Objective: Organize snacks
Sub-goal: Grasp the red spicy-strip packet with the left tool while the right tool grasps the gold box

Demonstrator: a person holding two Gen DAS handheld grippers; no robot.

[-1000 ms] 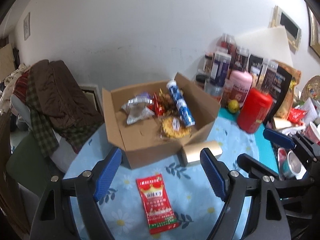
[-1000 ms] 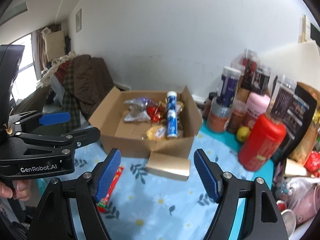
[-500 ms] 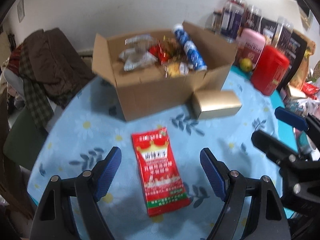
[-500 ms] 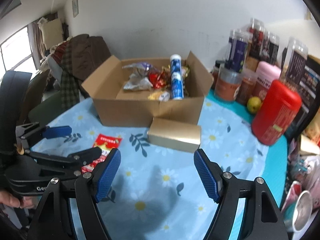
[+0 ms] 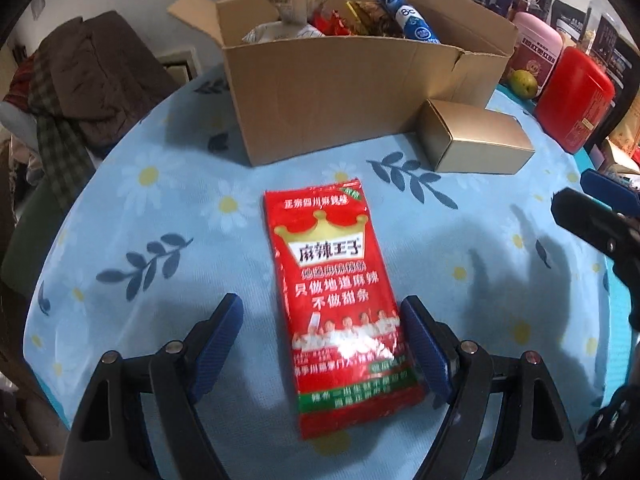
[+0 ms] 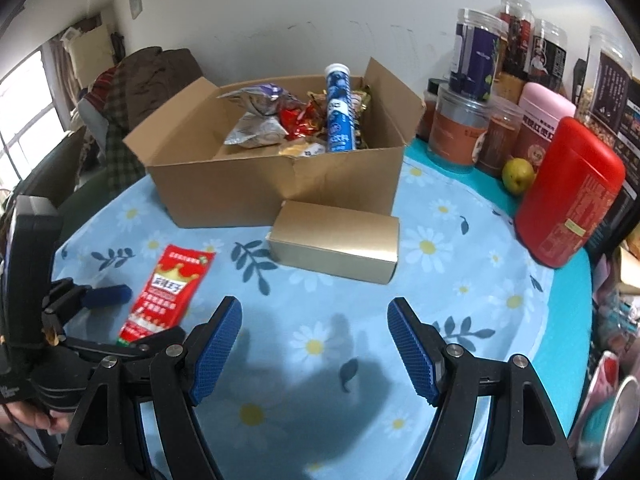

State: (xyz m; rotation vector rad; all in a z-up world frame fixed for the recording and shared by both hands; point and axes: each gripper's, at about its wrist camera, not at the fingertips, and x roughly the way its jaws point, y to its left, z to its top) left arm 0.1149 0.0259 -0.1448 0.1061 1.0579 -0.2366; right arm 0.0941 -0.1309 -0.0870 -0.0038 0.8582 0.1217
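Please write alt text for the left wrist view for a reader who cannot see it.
The left tool straddles a red snack packet lying flat on a blue daisy tablecloth, its jaws closing but not yet pressing it. Behind stand an open cardboard box of snacks and a gold box.

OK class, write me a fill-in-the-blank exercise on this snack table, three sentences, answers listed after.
1. The red snack packet lies flat on the tablecloth between the blue pads of the ____ gripper.
2. The blue tube stands propped inside the ____ box.
3. The gold box lies on the tablecloth, which is printed with ____.

Answers: left; cardboard; daisies
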